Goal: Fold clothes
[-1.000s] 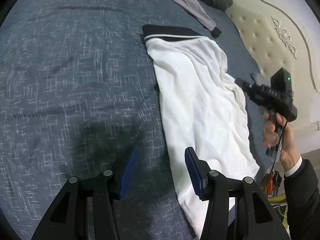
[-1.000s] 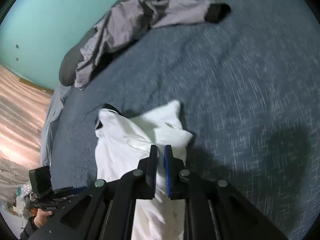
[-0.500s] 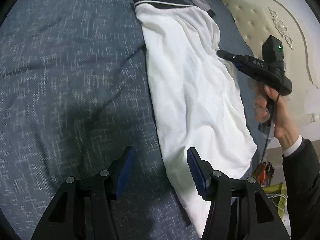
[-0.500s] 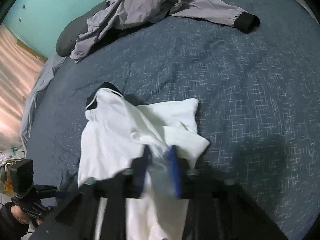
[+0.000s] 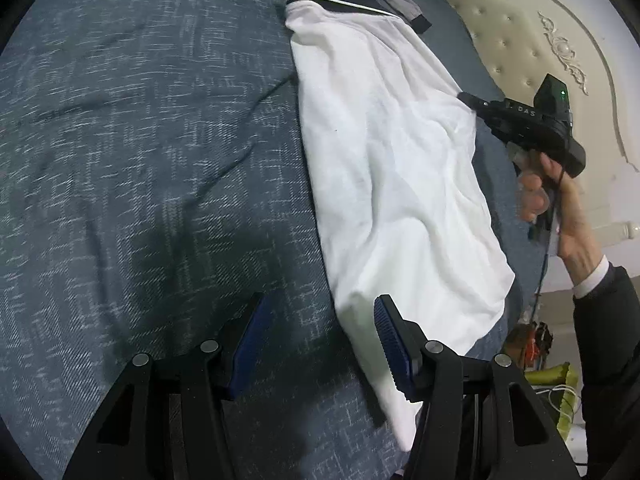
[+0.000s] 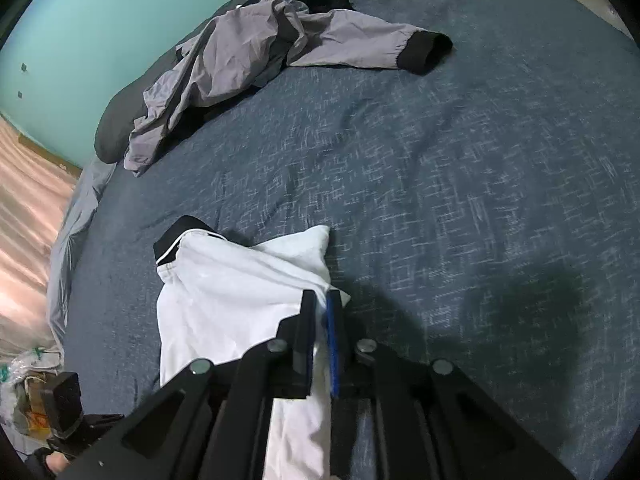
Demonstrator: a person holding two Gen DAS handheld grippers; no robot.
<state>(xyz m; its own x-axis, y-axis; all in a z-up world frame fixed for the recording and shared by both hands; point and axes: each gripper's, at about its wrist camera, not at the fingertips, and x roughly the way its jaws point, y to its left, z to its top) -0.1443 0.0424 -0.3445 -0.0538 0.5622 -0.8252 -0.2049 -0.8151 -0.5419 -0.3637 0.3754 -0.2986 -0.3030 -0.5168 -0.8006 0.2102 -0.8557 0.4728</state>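
We judge the white garment [image 5: 392, 168], lying lengthwise on the bed [image 5: 140, 140], light and limp: right gripper [image 6: 320, 312] clamps its side edge, left gripper [image 5: 316, 332] gapes by its corner.

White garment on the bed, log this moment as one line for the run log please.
task: fold clothes | right gripper: shut on white garment | left gripper: open, at its near edge | grey jacket: untouched

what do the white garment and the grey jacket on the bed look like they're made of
White garment: probably a soft, matte knit or cotton; it lies in soft rumples, with a dark banded edge. Grey jacket: likely thin nylon-type shell; crisp fine creases, slight sheen, black ribbed-looking cuff.
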